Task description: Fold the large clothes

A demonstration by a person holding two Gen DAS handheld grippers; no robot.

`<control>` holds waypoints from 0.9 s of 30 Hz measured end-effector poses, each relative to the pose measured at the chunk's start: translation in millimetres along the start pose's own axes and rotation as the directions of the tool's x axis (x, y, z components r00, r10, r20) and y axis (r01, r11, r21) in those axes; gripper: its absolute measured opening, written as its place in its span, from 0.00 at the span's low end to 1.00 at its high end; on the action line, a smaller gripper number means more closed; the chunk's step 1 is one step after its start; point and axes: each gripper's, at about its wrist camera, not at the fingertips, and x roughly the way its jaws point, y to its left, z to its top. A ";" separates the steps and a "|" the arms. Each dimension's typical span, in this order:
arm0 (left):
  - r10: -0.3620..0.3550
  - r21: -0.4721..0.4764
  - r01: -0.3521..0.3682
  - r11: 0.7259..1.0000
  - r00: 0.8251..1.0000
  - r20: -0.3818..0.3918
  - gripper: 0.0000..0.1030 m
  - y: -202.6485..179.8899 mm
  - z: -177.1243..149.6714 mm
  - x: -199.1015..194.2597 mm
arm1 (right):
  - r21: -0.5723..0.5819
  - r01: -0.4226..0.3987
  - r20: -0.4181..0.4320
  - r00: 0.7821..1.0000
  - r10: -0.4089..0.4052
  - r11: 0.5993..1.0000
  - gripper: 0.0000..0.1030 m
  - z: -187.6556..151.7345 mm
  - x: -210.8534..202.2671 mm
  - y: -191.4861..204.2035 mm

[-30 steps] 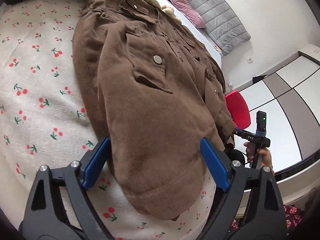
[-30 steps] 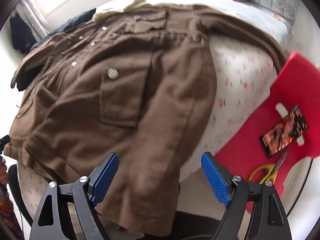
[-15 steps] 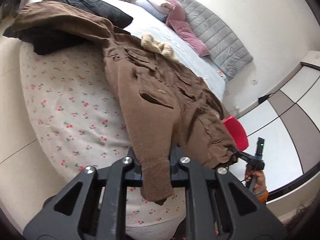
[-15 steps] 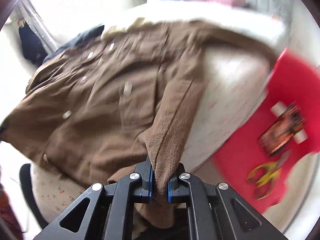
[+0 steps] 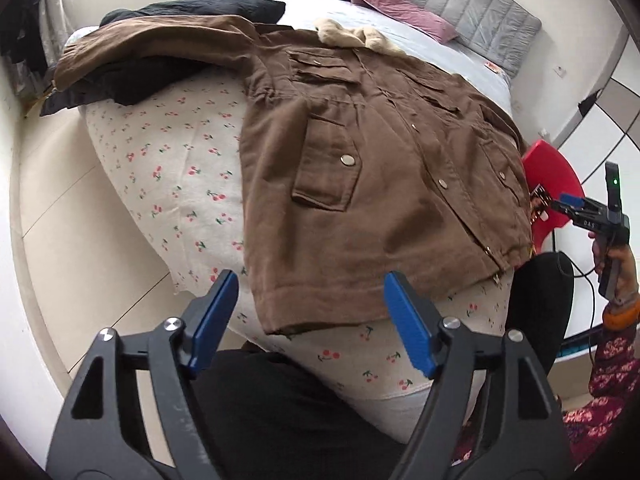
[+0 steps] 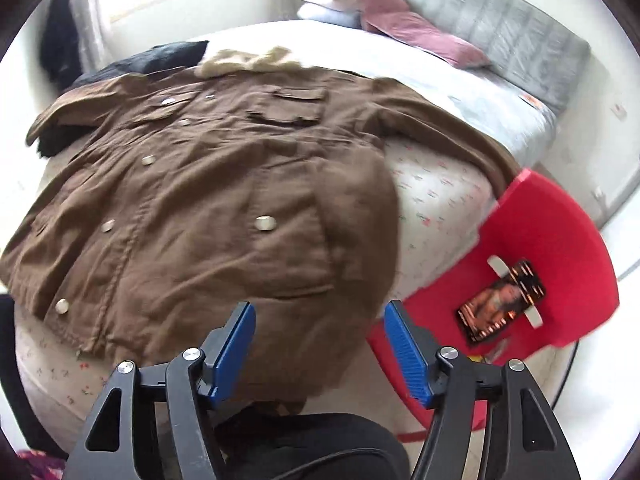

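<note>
Jacket (image 5: 384, 184) position: spread front-up across the foot of the bed (image 5: 168, 168), hem overhanging the near edge, one sleeve lying on dark clothes (image 5: 132, 84), the other trailing toward a red chair (image 6: 552, 248). Left hand-held gripper (image 5: 312, 316): jaws spread, empty, hovering over the hem. Right hand-held gripper (image 6: 320, 344): jaws spread, empty, near the opposite hem corner. Judged step: layout complete, folding not yet begun. Next move: grasp a sleeve or side edge and fold it inward over the body.

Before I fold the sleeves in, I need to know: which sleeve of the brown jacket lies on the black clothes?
The sleeve stretched toward the window side of the brown jacket rests on the black clothes. The other sleeve runs over the bedspread toward the red chair.
</note>
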 end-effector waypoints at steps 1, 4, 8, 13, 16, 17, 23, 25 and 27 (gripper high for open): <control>-0.016 -0.011 0.016 1.000 1.000 -0.013 0.74 3.5 -3.2 5.5 | -0.022 -0.027 -0.003 1.000 0.027 0.999 0.67 -0.5 2.1 10.1; -0.087 -0.107 0.083 0.991 0.996 -0.031 0.74 13.4 -10.8 17.2 | -0.066 -0.086 -0.030 0.996 0.084 0.994 0.67 0.4 11.3 37.3; -0.232 -0.242 0.228 0.943 0.973 0.010 0.74 42.7 -8.8 29.6 | -0.105 -0.125 -0.047 0.992 0.121 0.987 0.67 1.6 19.6 67.7; -0.240 -0.300 0.235 0.925 0.971 0.023 0.73 57.8 17.8 50.7 | -0.111 -0.210 -0.060 0.977 0.204 0.972 0.67 11.6 28.2 103.7; -0.187 -0.252 0.165 0.953 0.980 -0.066 0.57 44.1 23.2 72.9 | -0.140 -0.256 -0.062 0.966 0.250 0.956 0.67 19.3 32.5 127.1; -0.158 -0.209 0.133 0.969 0.982 -0.104 0.56 34.3 21.3 80.8 | -0.149 -0.261 -0.064 0.965 0.254 0.954 0.67 21.3 34.7 134.7; 0.032 0.075 -0.018 0.997 0.979 -0.203 0.56 -5.2 -3.0 75.1 | -0.196 -0.280 -0.111 0.959 0.262 0.940 0.67 24.9 49.9 161.9; 0.025 0.063 -0.011 0.998 0.973 -0.228 0.56 0.4 -5.4 63.9 | -0.216 -0.267 -0.128 0.961 0.244 0.939 0.67 26.6 53.7 164.5; 0.029 0.048 -0.019 0.999 0.974 -0.227 0.59 5.1 -3.4 50.8 | -0.223 -0.253 -0.129 0.965 0.229 0.941 0.67 32.1 55.2 163.4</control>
